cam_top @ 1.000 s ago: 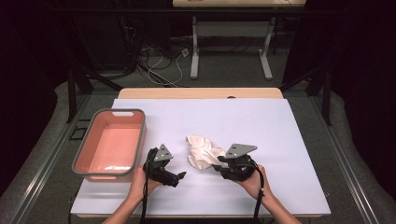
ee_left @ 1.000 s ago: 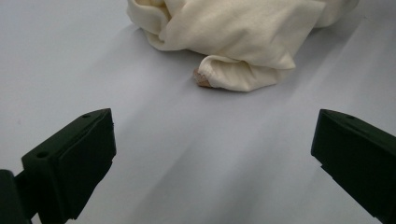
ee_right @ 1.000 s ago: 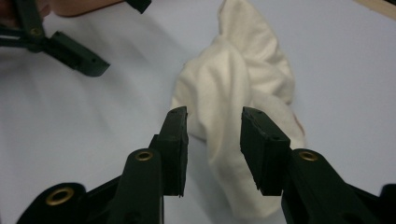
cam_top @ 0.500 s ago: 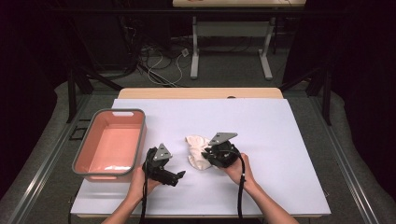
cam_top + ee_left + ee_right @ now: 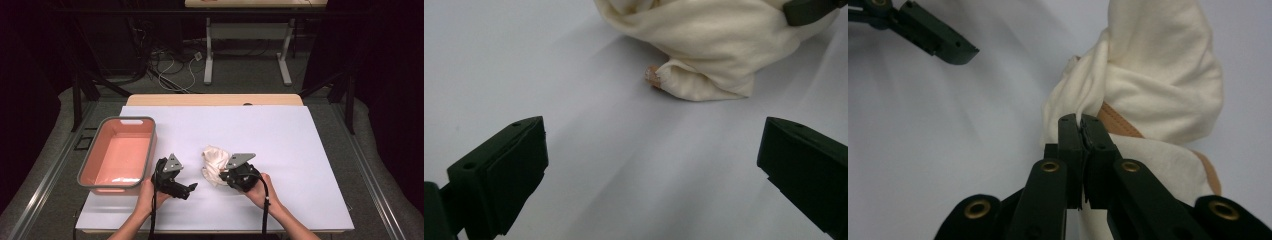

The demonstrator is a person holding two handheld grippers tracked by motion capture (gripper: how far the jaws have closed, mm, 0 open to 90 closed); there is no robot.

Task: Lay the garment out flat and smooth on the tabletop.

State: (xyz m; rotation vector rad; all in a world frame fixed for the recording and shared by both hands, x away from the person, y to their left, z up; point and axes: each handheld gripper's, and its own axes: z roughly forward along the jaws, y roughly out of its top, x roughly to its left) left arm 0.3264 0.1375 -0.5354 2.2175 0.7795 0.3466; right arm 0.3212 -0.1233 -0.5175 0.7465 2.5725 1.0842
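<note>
Grippers, pair, hand-held.
Left gripper point(image 5: 191, 188): jaws wide apart, level. Right gripper point(image 5: 1081, 125): jaws just closed, pinching cloth point(image 5: 1158, 75).

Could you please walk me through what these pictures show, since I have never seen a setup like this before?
Gladly. A person sits at a table covered in a white sheet and holds a black two-jaw hand gripper in each hand. The wide picture comes from a fixed camera above the table. The other two come from cameras riding on the grippers, looking along their jaws.

On the table lie a crumpled cream cloth with a tan trim and, at the left, a pink plastic tub with a grey rim.

The right gripper has just closed its jaws and pinches a fold of the cloth. The left gripper rests on the table with its jaws wide open, pointing at the cloth without touching it.
</note>
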